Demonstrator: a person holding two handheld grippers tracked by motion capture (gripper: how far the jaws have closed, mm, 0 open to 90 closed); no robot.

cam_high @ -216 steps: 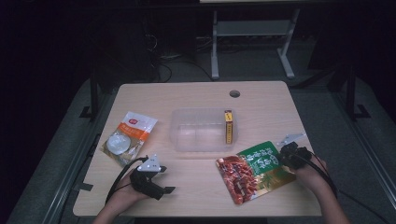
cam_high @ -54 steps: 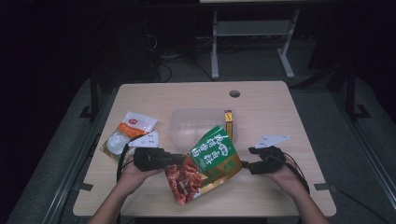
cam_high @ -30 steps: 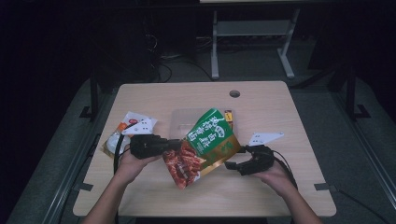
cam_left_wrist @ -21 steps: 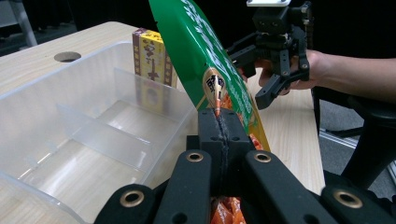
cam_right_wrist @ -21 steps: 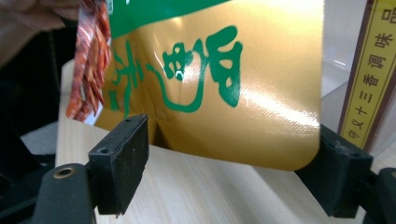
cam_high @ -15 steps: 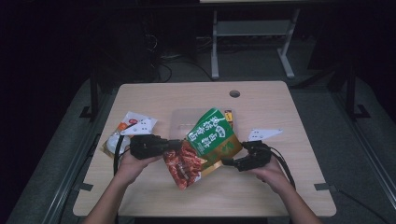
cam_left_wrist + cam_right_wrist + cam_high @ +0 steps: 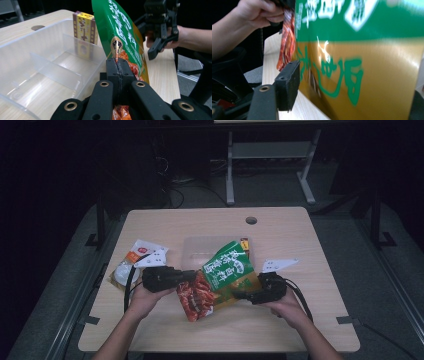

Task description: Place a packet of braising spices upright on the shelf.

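Note:
A green, gold and red snack bag [image 7: 225, 272] hangs tilted above the table's middle, over the near edge of a clear divided container [image 7: 200, 251]. My left gripper [image 7: 192, 276] is shut on the bag's left edge; in the left gripper view its jaws meet on the bag [image 7: 120, 32]. My right gripper [image 7: 243, 295] is at the bag's lower right corner. Its jaws have just been closing with the bag [image 7: 362, 70] between them. One finger [image 7: 287, 85] stands right beside the gold face, and the bag hides the other. A yellow box [image 7: 244, 243] stands in the container's right end.
A white and orange packet [image 7: 134, 262] lies on the table at the left, behind my left hand. A round cable hole [image 7: 251, 220] is near the table's far edge. The container's compartments [image 7: 50, 65] in front of my left gripper hold nothing.
My right gripper has moved left up to the bag's lower right corner, and the bag now sits between its jaws. My left gripper keeps the bag raised in the same place.

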